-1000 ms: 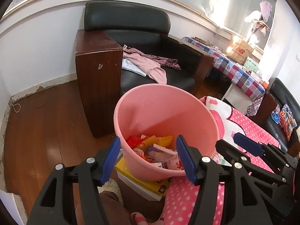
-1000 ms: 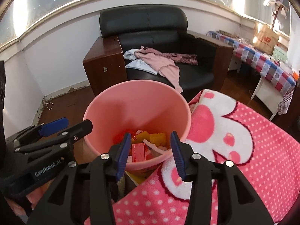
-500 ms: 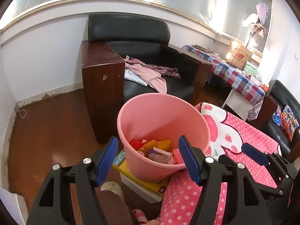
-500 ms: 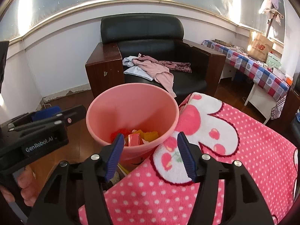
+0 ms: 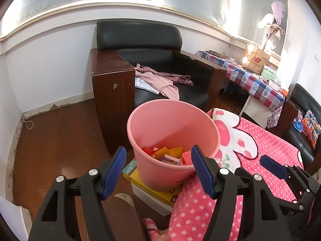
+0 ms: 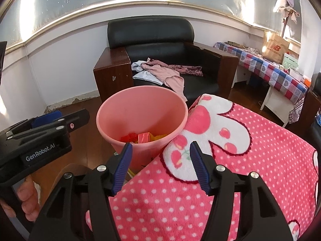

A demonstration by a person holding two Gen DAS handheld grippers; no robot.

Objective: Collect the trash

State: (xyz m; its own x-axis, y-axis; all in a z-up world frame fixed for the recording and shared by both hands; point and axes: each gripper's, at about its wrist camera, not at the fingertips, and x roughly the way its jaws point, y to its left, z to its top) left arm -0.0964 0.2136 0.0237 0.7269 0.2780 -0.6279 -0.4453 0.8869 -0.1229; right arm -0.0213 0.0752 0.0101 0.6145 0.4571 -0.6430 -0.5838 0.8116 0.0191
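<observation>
A pink plastic bin (image 5: pixel 172 132) stands on a yellow and white box (image 5: pixel 152 190) beside the pink dotted blanket (image 5: pixel 250 146). Red, yellow and white wrappers (image 5: pixel 170 155) lie at its bottom. My left gripper (image 5: pixel 158 170) is open and empty, held above and in front of the bin. My right gripper (image 6: pixel 160 166) is open and empty, over the blanket's edge (image 6: pixel 180 190) just right of the bin (image 6: pixel 140 116). The wrappers (image 6: pixel 143 137) show in the right wrist view too. Each gripper shows in the other's view.
A black armchair (image 5: pixel 160 60) with wooden sides and pink clothes (image 5: pixel 160 80) stands behind the bin. A checked-cloth table (image 5: pixel 250 78) with a paper bag is at the back right. Wooden floor (image 5: pixel 60 136) lies to the left. Another dark seat (image 5: pixel 305 120) is at the far right.
Both grippers have pulled back and up from the bin, which now looks smaller and farther. The right gripper's jaws have opened wider. Nothing is held.
</observation>
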